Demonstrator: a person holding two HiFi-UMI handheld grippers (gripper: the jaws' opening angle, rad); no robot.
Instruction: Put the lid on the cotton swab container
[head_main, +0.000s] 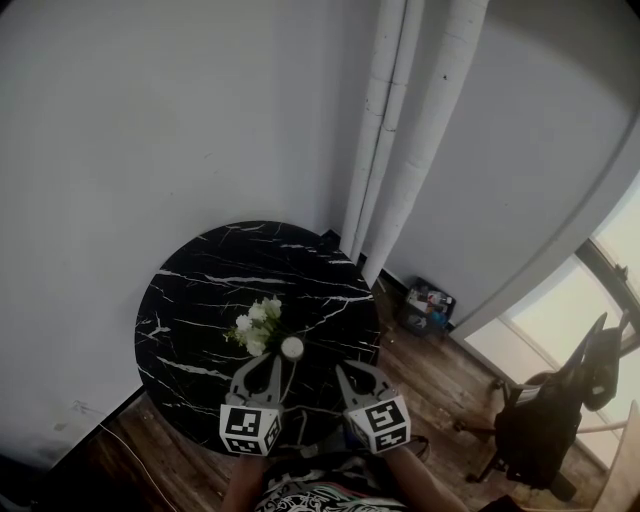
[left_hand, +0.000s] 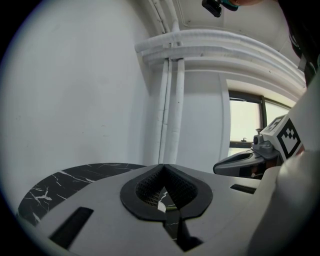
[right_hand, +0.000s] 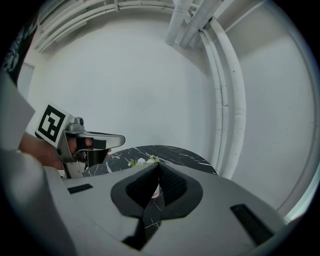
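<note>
Standing on the round black marble table, the small white cotton swab container sits just beside a bunch of white flowers, on the side nearer the person. In the head view it is too small to tell whether its lid is on, and nothing of its contents shows. The left gripper hangs just short of the flowers' near side, its jaws pressed together with nothing between them. The right gripper is a little further from the flowers, off to their right, its jaws likewise meeting at the tips and empty. Each gripper view shows only a pale sliver through the gap under its own pads, too little to name. The right gripper view catches the flowers above its jaws and the hand on the left gripper; the left gripper view misses the flowers. The white pipes behind the flowers are cut off at the head view's top.
</note>
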